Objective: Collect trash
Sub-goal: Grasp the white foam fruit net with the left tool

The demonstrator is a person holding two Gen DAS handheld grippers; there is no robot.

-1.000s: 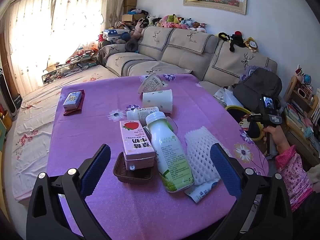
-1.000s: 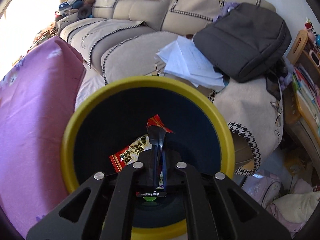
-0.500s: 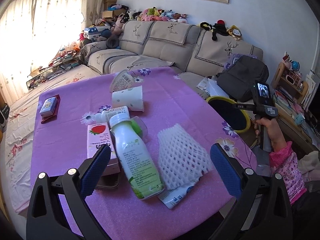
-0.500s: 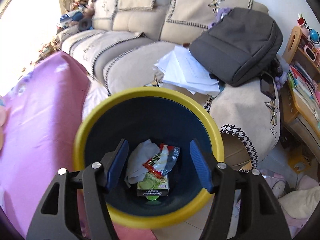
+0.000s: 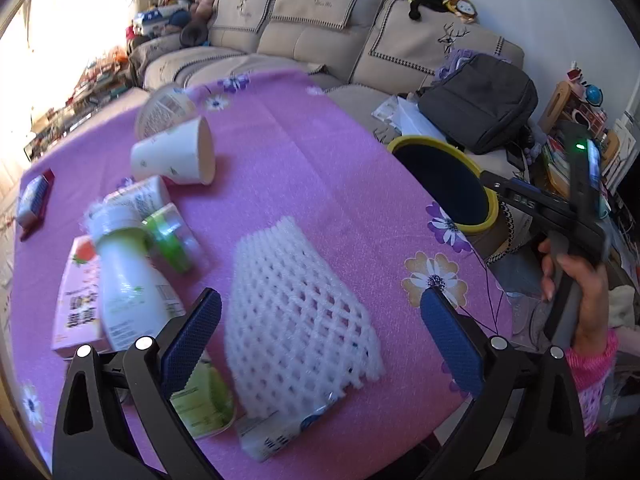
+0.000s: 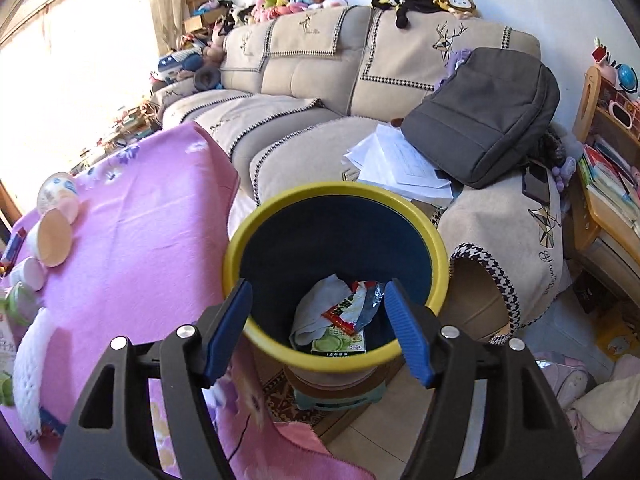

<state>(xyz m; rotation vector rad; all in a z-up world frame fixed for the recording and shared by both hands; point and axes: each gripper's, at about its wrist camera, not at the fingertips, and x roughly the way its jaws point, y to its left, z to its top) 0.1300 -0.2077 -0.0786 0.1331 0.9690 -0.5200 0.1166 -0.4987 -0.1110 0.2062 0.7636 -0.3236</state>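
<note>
My left gripper is open and empty, low over a white foam fruit net on the purple table. Left of it lie a white-and-green bottle, a pink milk carton and a paper cup. A small wrapper lies under the net's near edge. My right gripper is open and empty above the yellow-rimmed bin. In the bin lie a red snack wrapper, a crumpled tissue and a green box. The bin also shows in the left wrist view.
A beige sofa stands behind the table with a grey backpack and papers on it. A bookshelf stands at the right. A small box lies at the table's far left.
My right gripper opened and let the red wrapper drop into the bin, then pulled back and up. My left gripper moved right and down toward the foam net.
</note>
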